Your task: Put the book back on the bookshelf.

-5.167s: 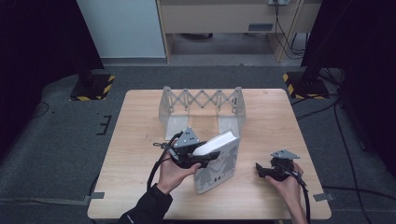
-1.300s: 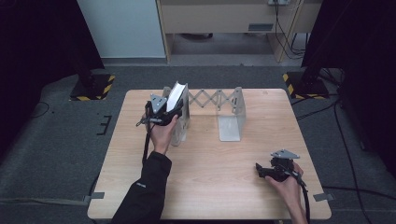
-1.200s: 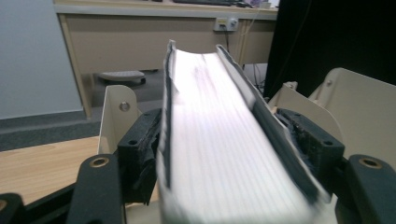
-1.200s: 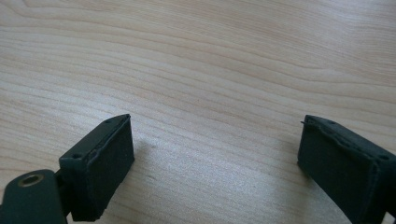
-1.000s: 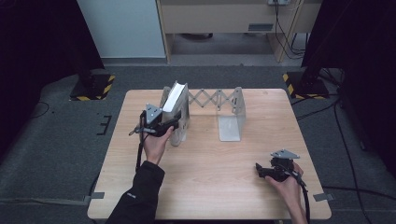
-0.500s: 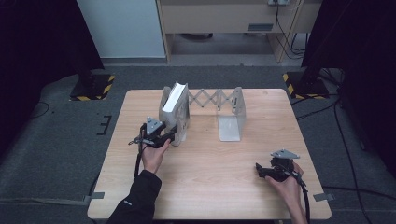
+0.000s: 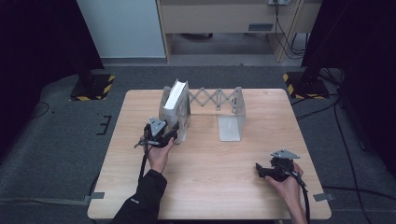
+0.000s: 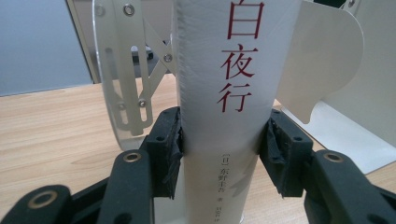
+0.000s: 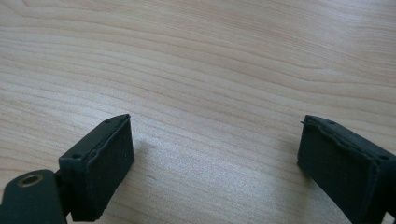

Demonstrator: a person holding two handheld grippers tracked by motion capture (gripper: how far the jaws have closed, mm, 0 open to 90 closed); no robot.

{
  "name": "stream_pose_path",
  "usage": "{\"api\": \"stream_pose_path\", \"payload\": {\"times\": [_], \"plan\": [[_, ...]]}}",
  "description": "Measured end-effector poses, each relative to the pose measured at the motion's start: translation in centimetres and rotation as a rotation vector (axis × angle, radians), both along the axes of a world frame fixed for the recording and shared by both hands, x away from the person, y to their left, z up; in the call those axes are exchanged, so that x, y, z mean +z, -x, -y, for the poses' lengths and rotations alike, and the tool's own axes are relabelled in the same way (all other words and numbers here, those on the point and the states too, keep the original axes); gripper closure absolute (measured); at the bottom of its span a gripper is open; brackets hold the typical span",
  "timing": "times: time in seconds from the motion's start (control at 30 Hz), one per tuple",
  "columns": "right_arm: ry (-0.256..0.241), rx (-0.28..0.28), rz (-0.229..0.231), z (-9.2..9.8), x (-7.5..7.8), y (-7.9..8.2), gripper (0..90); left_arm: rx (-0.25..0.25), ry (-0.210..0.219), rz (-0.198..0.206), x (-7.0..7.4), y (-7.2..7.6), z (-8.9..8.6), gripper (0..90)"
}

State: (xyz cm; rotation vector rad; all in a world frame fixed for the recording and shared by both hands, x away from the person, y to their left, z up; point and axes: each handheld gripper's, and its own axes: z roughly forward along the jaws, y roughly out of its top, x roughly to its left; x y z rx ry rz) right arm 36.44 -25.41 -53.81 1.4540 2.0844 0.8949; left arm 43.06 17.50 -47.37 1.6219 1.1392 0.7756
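The left gripper (image 8: 219, 154) lightly brackets the book (image 8: 224, 93) standing in the rack (image 7: 205, 100) at eleven o'clock; a crooked withdrawal could topple it. The right gripper (image 9: 215, 163) gapes empty.

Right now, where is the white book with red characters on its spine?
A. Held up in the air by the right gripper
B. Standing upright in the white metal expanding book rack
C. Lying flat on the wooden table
B: the white book stands upright at the left end plate of the white metal rack, with the left gripper pads against both sides of its spine.
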Motion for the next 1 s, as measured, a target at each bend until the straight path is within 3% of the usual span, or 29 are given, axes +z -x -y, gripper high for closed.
{"api": "stream_pose_path", "payload": {"times": [0.1, 0.27, 0.37, 0.47, 0.53, 0.63, 0.77, 0.9, 1.0], "plan": [[0.0, 0.0, 0.0, 0.0, 0.0, 0.0, 10.9, -0.006, 0.004, 0.006, -0.1, -0.1, 0.0, 50.6], [0.0, 0.0, 0.0, 0.0, 0.0, 0.0, 11.0, -0.055, 0.001, -0.005, -0.3, 0.1, -0.4, 48.7], [0.0, 0.0, 0.0, 0.0, 0.0, 0.0, 10.9, -0.08, -0.01, -0.038, -0.9, 0.4, -0.7, 47.4], [0.0, 0.0, 0.0, 0.0, 0.0, 0.0, 10.9, -0.089, 0.007, -0.058, -1.4, 0.4, -0.9, 49.9], [0.001, 0.0, 0.0, 0.0, 0.0, 0.0, 10.9, -0.087, 0.032, -0.072, -1.3, 0.4, -0.8, 50.6], [0.0, 0.0, 0.0, 0.0, 0.0, 0.0, 10.9, -0.092, 0.022, -0.083, -1.0, 0.3, -0.3, 50.3], [0.0, 0.0, 0.0, 0.0, 0.0, 0.0, 11.0, -0.112, 0.036, -0.082, -1.0, 0.1, 0.4, 49.1], [0.0, 0.0, 0.0, 0.0, 0.0, 0.0, 11.0, -0.105, -0.005, -0.075, -0.9, -0.2, 1.3, 47.9], [0.001, 0.0, 0.0, 0.0, 0.0, 0.0, 11.0, -0.102, -0.01, -0.064, -1.0, -0.5, 1.6, 47.3]]}}
